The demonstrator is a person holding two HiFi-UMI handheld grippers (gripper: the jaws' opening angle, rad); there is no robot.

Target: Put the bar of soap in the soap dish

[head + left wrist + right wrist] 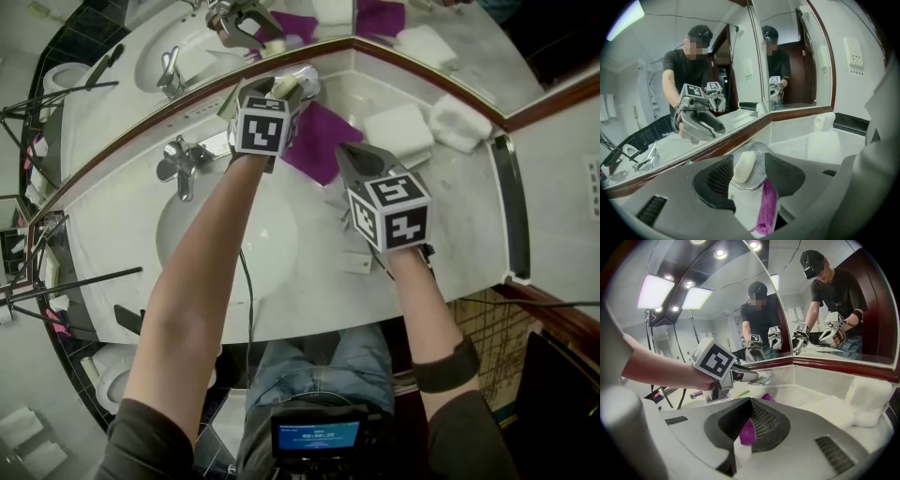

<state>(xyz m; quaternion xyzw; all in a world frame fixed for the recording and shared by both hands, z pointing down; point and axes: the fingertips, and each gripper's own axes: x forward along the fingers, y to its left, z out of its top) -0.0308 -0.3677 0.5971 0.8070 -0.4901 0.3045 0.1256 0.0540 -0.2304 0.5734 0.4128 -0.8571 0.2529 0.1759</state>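
Observation:
A pale bar of soap (744, 166) lies in the shiny metal soap dish (758, 154) at the back corner of the counter, under the mirror. My left gripper (750, 160) is open around it: the soap sits between the black pads (785, 173), close to the left one and apart from the right one. From the head view the soap (287, 86) and dish (308, 79) show just beyond the left gripper (279, 97). My right gripper (345, 152) hangs over the counter to the right, and its jaws (751, 404) are shut with nothing in them.
A purple cloth (319, 141) lies on the counter below the dish. Folded white towels (398, 131) sit at the back right. A chrome faucet (183, 164) and the sink basin (234, 234) are on the left. Mirrors (187, 37) meet in the corner behind the dish.

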